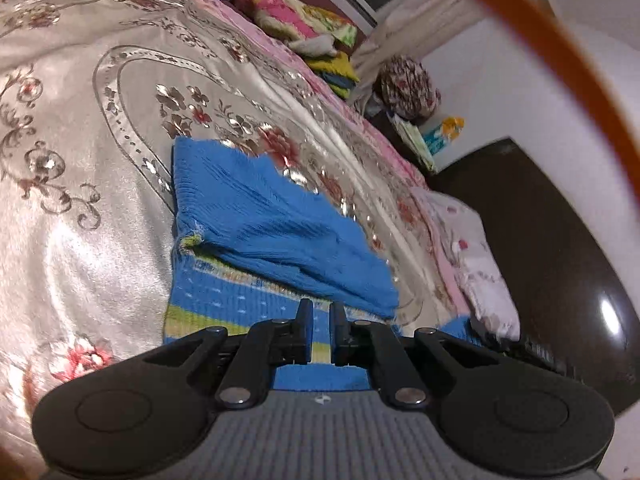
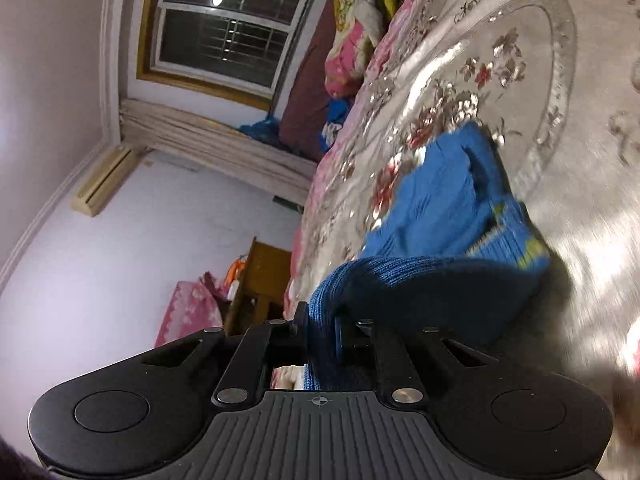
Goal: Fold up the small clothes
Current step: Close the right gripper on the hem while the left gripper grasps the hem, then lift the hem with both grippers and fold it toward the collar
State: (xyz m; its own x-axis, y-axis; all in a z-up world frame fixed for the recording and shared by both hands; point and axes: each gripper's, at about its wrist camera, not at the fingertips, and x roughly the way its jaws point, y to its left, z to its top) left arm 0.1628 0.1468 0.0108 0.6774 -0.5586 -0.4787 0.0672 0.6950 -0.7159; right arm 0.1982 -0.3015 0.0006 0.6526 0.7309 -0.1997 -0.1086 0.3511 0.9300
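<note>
Left gripper pinching blue sweater hem, right gripper likewise

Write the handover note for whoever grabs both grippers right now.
Left gripper: shut on the striped hem of the blue knit garment.
Right gripper: shut on a plain blue knit edge of the same garment, raised off the bedspread.
Garment: on the floral bedspread, one blue flap already folded over the striped part.
Left: carry the gripped edges over to finish the fold, release, smooth flat.
</note>
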